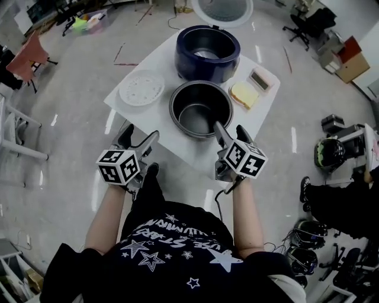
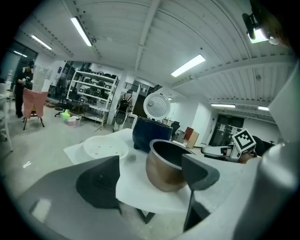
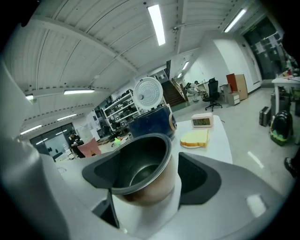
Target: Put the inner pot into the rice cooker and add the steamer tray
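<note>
The dark-blue rice cooker stands at the table's far side with its lid up. The empty inner pot stands on the table in front of it, and the white perforated steamer tray lies to the left. My right gripper is open at the pot's near-right rim. In the right gripper view the pot sits between the spread jaws of that gripper; contact cannot be told. My left gripper is open and empty at the table's front-left edge, facing the pot and tray.
A yellow sponge-like block and a small timer lie on the white table to the cooker's right. Chairs, helmets and shelves stand on the floor around it. The table's front corner points at me.
</note>
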Available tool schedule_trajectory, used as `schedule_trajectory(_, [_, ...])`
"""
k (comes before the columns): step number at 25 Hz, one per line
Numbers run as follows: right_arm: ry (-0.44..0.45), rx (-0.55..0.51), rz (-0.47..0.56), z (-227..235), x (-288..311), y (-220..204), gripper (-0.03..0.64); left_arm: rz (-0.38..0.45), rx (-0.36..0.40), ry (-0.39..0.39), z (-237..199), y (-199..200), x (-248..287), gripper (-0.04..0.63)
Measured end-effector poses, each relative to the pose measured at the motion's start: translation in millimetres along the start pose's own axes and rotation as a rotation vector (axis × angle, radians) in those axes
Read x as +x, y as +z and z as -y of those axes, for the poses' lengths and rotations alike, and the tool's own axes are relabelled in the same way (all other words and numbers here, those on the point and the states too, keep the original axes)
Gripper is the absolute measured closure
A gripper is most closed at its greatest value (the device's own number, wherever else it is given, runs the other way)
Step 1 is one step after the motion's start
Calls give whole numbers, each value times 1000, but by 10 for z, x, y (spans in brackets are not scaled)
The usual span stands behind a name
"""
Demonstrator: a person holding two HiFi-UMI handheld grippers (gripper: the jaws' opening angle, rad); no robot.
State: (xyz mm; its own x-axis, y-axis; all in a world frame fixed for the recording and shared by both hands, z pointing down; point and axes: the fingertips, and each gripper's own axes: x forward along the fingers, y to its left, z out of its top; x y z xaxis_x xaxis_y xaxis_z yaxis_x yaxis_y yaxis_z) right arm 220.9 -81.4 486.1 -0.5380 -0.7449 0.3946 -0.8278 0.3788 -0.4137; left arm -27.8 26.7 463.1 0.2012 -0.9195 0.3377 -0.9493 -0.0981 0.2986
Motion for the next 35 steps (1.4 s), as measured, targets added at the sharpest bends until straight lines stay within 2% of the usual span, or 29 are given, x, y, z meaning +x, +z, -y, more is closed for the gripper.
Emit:
schedule_trajectory(4, [-113,42,29,112,151,125,235,-33,21,-99,-184,210,434,192])
schedule_trajectory(10, [-283,96,-13,200,227,84,252,-126,62,-270,-226,436,945,192])
schedule_trajectory(18, [-440,162,-89,292,316,-83,289,-213,88,-412,-311,539,1393,192])
schedule_trajectory(22, [-484,189,-145,291,366,-210,340,-256,107,-472,-308,553,1549,192])
schedule_trajectory(27, [-594,181,-173,329,354,-275,513,-316,127,-545,-277,510,1712,192])
schedule_trajectory(35, [-655,218,-161,357,301,-255,535,-412,139,-665,-22,432,1966,192])
